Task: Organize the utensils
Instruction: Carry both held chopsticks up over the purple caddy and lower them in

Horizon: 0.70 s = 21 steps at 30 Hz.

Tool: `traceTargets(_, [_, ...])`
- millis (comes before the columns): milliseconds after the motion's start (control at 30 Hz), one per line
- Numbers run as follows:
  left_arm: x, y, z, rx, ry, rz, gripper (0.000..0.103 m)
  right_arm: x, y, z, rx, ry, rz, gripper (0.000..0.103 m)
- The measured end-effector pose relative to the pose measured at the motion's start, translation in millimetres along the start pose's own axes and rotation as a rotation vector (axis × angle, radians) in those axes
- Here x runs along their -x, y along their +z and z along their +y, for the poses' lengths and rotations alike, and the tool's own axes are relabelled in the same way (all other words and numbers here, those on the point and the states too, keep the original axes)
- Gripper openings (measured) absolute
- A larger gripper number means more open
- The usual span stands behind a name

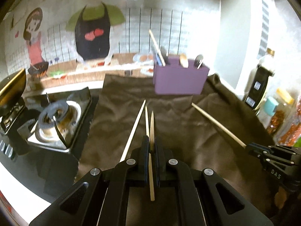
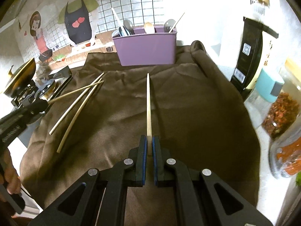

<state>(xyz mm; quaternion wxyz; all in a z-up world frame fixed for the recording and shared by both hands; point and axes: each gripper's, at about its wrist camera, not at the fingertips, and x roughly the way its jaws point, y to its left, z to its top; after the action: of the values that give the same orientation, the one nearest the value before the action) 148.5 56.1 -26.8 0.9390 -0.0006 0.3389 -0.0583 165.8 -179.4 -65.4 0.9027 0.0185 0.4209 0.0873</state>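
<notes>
My left gripper [image 1: 152, 145] is shut on a wooden chopstick [image 1: 152, 124] that points forward above the brown cloth [image 1: 169, 116]. Two more chopsticks [image 1: 133, 130] lie on the cloth beneath it; they also show in the right wrist view [image 2: 75, 105]. My right gripper [image 2: 149, 145] is shut on another chopstick [image 2: 148, 105] pointing toward the purple utensil holder [image 2: 146, 47]. The right gripper also shows in the left wrist view [image 1: 252, 147] with its chopstick [image 1: 216, 124]. The holder [image 1: 180, 81] stands at the back of the cloth and holds spoons and a chopstick.
A portable gas stove [image 1: 54, 120] with a dark pan [image 1: 13, 86] sits left of the cloth. Jars and bottles [image 2: 278, 113] crowd the right side. A dark bottle [image 2: 248, 56] stands at the right rear. A cartoon backdrop covers the back wall.
</notes>
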Motion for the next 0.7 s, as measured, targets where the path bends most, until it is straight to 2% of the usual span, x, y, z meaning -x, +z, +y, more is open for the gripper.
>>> traceTargets(233, [24, 37, 7, -0.004, -0.055, -0.071, 0.006, 45, 36, 6, 0.055, -0.052, -0.107, 0.004])
traceTargets(400, [27, 71, 11, 0.016, -0.101, -0.092, 0.006, 72, 82, 7, 0.087, -0.072, -0.189, 0.004])
traceTargets(500, [24, 91, 16, 0.048, -0.133, -0.089, 0.006, 77, 111, 4, 0.084, -0.067, -0.201, 0.004])
traceTargets(700, [24, 141, 12, 0.021, -0.176, -0.120, 0.006, 88, 163, 0, 0.082, -0.063, -0.216, 0.004])
